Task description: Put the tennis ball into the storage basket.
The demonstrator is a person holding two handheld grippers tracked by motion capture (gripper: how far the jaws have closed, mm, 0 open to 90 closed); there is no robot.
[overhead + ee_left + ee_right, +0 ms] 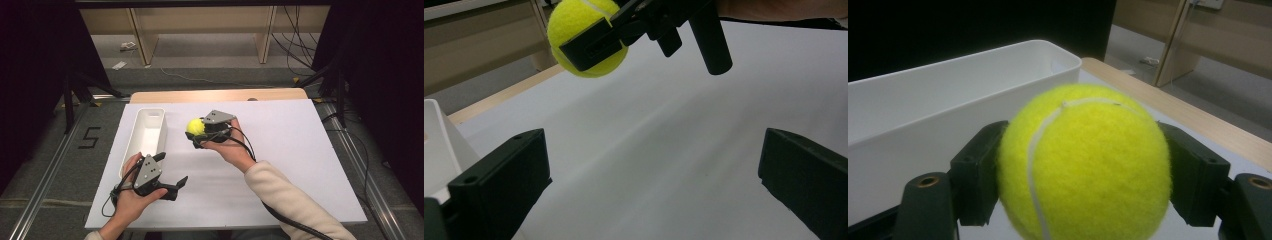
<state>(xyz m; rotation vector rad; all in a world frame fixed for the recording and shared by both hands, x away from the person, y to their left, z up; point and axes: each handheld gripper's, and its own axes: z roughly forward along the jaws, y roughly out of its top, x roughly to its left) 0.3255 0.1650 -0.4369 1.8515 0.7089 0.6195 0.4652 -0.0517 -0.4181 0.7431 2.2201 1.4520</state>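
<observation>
- Black jaws of your left claw [172, 187] stand spread wide with nothing between them, low over the near-left part of the desk [300, 165], beside the near end of the white bin [161, 131]. Leave that claw parked there; it looks clear of the carry path.
- White foam board covers the desk between your two hands, and nothing lies on it along that stretch.
- Farther out, your right claw [1083, 175] is pinching the tennis ball [1083, 162], one jaw on each flank at about the ball's widest line. The ball bulges forward past the jaw tips, held off the desk, as the left gripper view shows it in the air above the board.
- Beyond the ball lies the bin, its long wall just to the ball's left in the high view, near but apart.
- The step in hand looks like carrying the ball to the bin. Keep your squeeze even, since felt over a round body could roll out of flat jaws. Lift over the rim, centre above the open trough, then ease the jaws apart low.
</observation>
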